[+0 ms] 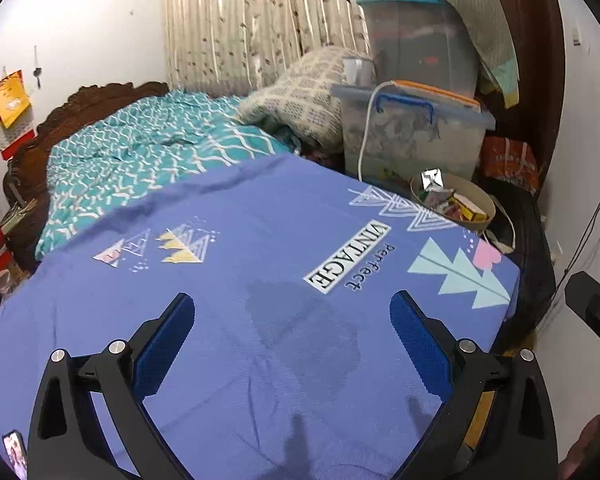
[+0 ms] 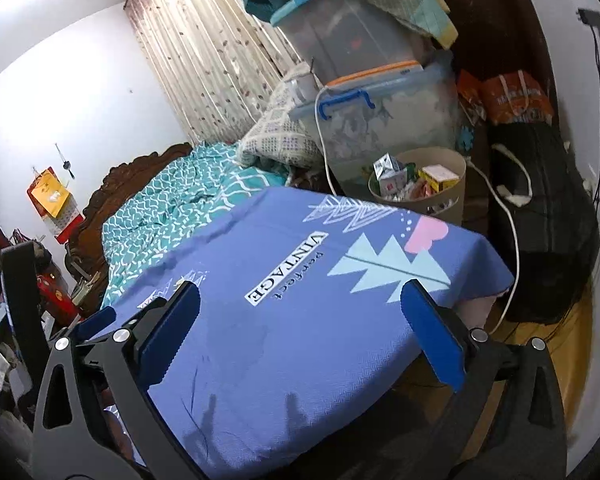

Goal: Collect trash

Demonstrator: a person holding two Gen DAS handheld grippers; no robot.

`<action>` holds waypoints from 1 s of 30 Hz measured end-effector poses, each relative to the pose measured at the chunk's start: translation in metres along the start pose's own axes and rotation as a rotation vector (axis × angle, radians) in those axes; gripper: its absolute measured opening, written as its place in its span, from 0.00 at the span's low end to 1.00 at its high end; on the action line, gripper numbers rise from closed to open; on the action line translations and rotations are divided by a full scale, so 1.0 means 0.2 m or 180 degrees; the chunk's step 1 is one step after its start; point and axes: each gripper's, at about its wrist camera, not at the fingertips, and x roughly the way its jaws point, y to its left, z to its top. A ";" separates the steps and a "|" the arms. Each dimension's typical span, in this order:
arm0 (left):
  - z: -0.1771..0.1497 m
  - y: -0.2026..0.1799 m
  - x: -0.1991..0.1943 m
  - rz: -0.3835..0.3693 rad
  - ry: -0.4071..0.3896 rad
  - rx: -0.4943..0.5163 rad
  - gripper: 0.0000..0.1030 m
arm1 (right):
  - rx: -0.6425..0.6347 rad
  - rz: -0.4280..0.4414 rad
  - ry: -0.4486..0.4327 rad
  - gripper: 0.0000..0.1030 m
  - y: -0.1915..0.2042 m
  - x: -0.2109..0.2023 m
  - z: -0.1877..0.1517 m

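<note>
both tools hang over the blue sheet (image 1: 260, 280): left gripper (image 1: 292, 344) and right gripper (image 2: 300, 332), fingers spread wide, holding nothing. trash bin (image 2: 452, 196), packed with cartons, stands at one o'clock past the bed corner.

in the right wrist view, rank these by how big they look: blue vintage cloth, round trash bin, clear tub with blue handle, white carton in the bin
1. blue vintage cloth, largest, though it is nearest the camera
2. clear tub with blue handle
3. round trash bin, set closer than the tub, so the order of these two is unsure
4. white carton, smallest
</note>
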 end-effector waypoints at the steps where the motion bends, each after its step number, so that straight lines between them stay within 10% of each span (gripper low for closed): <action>1: 0.00 0.01 -0.02 0.0007 -0.0022 -0.0012 0.92 | -0.0024 0.0001 -0.0030 0.97 0.01 -0.02 0.00; 30: 0.01 -0.11 -0.12 0.0373 -0.0144 0.0284 0.92 | 0.0151 0.0078 -0.0347 0.97 -0.07 -0.10 -0.01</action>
